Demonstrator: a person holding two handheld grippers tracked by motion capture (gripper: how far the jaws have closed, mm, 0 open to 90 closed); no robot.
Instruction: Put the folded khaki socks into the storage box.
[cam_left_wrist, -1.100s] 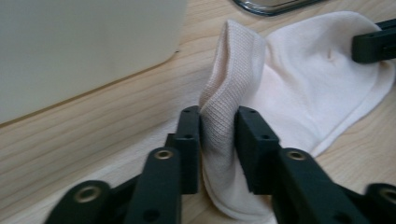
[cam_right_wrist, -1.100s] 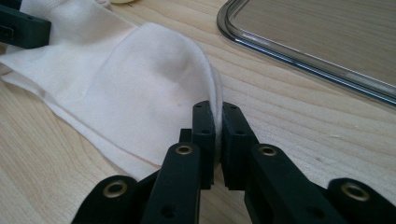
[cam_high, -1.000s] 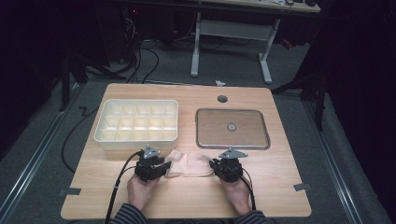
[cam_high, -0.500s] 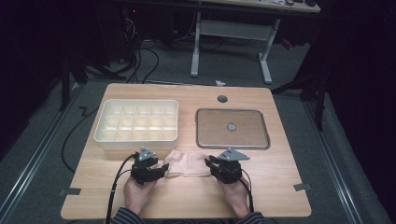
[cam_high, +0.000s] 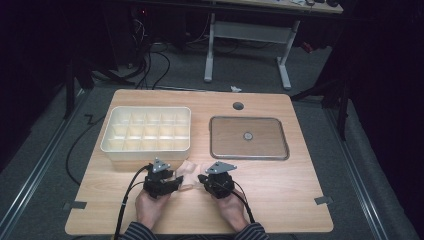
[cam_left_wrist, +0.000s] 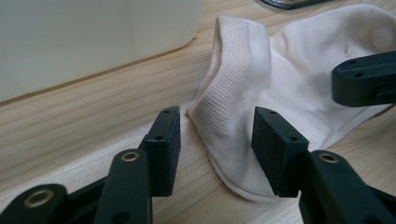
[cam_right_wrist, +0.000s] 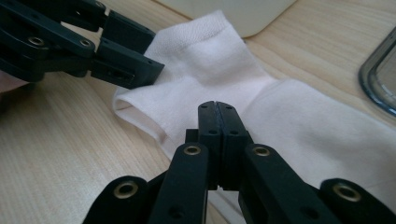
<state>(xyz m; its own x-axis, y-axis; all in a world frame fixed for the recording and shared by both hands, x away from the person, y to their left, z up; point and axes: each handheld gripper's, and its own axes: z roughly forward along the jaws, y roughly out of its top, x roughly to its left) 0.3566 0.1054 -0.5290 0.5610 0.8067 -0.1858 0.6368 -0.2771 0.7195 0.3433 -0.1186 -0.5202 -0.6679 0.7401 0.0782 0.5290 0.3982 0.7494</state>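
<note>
White sock flat on table; left gripper spread around cuff, right gripper clenched over sock middle

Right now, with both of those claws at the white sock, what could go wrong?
The left gripper is open around the sock cuff's folded edge; closing could catch only one layer, or push the cuff flat. The right gripper looks shut over the sock's middle, though whether it grips cloth is unclear; if it doesn't, the sock could slide. The divided bin stands close behind, so a lifted hand might bump it.
</note>
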